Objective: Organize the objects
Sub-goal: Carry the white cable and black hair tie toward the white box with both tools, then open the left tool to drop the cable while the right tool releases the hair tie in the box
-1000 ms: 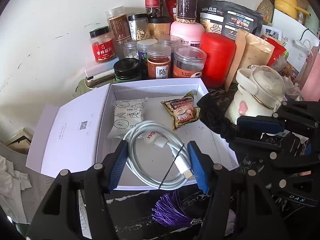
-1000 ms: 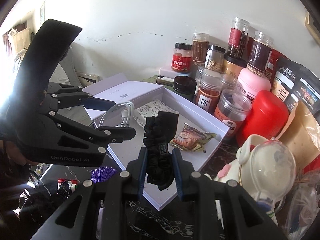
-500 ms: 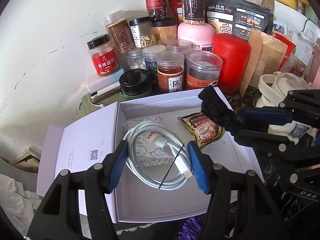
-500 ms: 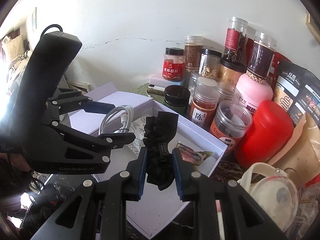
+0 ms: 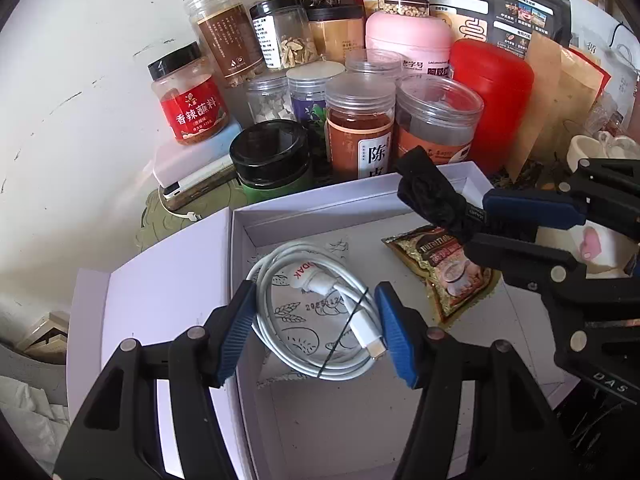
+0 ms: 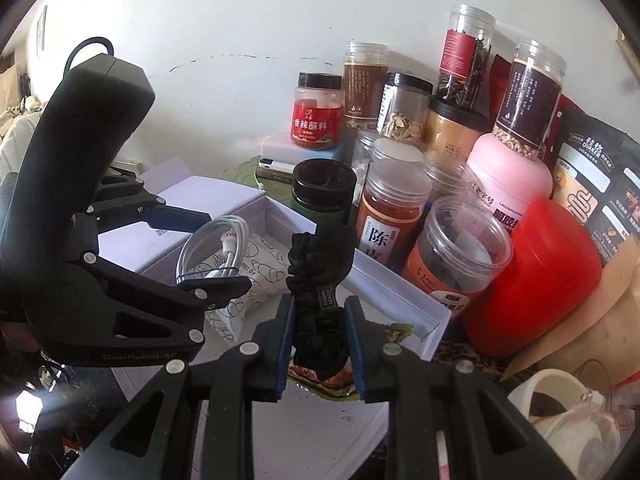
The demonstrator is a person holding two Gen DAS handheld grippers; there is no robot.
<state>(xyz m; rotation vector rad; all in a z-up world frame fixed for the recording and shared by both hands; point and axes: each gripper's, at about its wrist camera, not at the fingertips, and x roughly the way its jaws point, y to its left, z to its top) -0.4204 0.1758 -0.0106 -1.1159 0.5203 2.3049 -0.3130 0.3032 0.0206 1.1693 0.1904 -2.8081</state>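
Note:
My left gripper (image 5: 314,294) is shut on a coiled white cable (image 5: 280,276), held over the open white box (image 5: 320,201). Under the coil lies a white printed packet (image 5: 298,326); a brown snack packet (image 5: 452,280) lies in the box to its right. My right gripper (image 6: 320,306) is shut on a black scrunchie (image 6: 320,256), which hangs over the box's right side above the snack packet (image 6: 332,384). In the right wrist view the left gripper (image 6: 218,250) with the cable (image 6: 200,240) is at the left. In the left wrist view the right gripper (image 5: 478,222) and scrunchie (image 5: 430,196) are at the right.
The box's lid (image 5: 168,304) lies open to the left. Several jars (image 5: 360,136), a pink tub (image 5: 408,40), a red canister (image 5: 496,96) and paper bags (image 5: 548,92) crowd the wall right behind the box. A white kettle (image 6: 560,412) stands at the right.
Both grippers have moved forward and a little down over the box toward the jars, each carrying its item. The cable now hangs above the white printed packet.

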